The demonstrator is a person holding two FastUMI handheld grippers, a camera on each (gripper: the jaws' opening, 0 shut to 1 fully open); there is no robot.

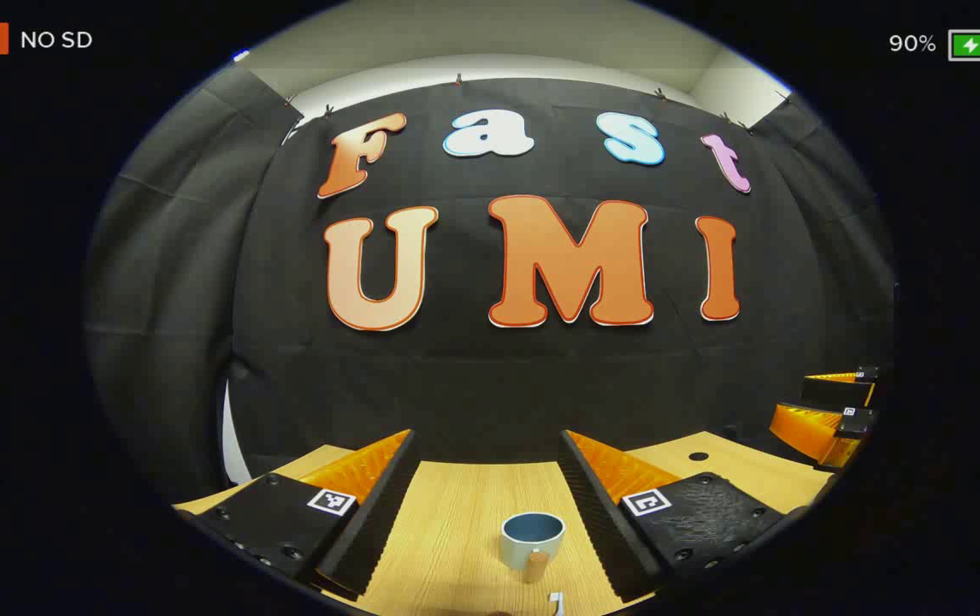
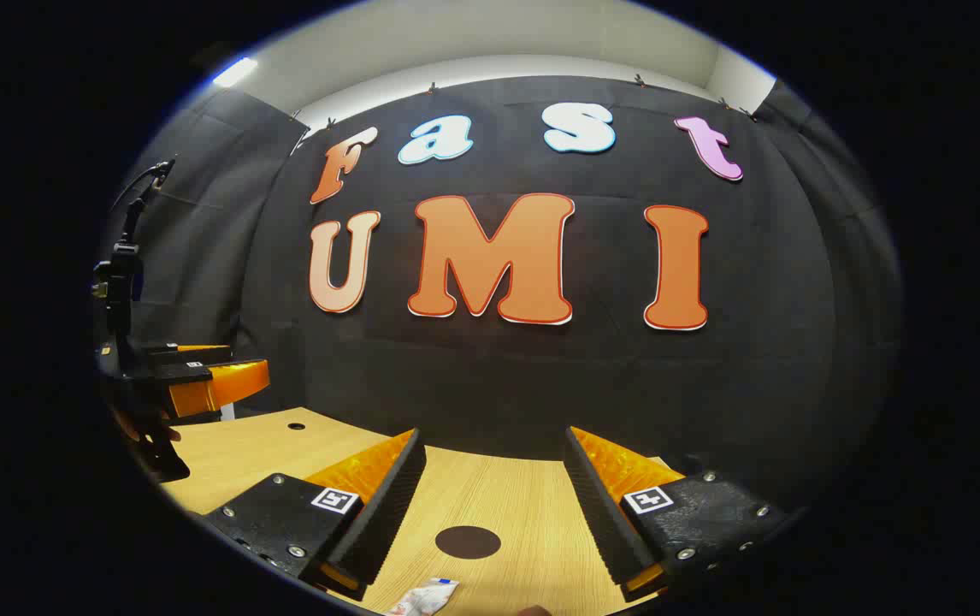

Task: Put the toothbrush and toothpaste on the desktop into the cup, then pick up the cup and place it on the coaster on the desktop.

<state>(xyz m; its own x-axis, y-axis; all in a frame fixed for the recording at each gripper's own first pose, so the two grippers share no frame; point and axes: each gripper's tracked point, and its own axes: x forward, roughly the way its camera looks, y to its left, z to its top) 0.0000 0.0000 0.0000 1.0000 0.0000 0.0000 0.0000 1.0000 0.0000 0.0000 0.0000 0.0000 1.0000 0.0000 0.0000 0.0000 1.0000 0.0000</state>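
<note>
Cup (image 1: 533,539), coaster (image 2: 468,541), toothpaste (image 2: 423,598): one each; two open tongs.

1. The left gripper view rides low over the wooden desktop (image 1: 464,513), looking forward between its own fingers toward the booth's back wall, with the cup (image 1: 533,541) close ahead.
2. The right gripper view sits equally low, facing the same wall, with the coaster (image 2: 468,541) close ahead.
3. Both views share the desktop and the wall; each catches the other gripper at its edge.
</note>
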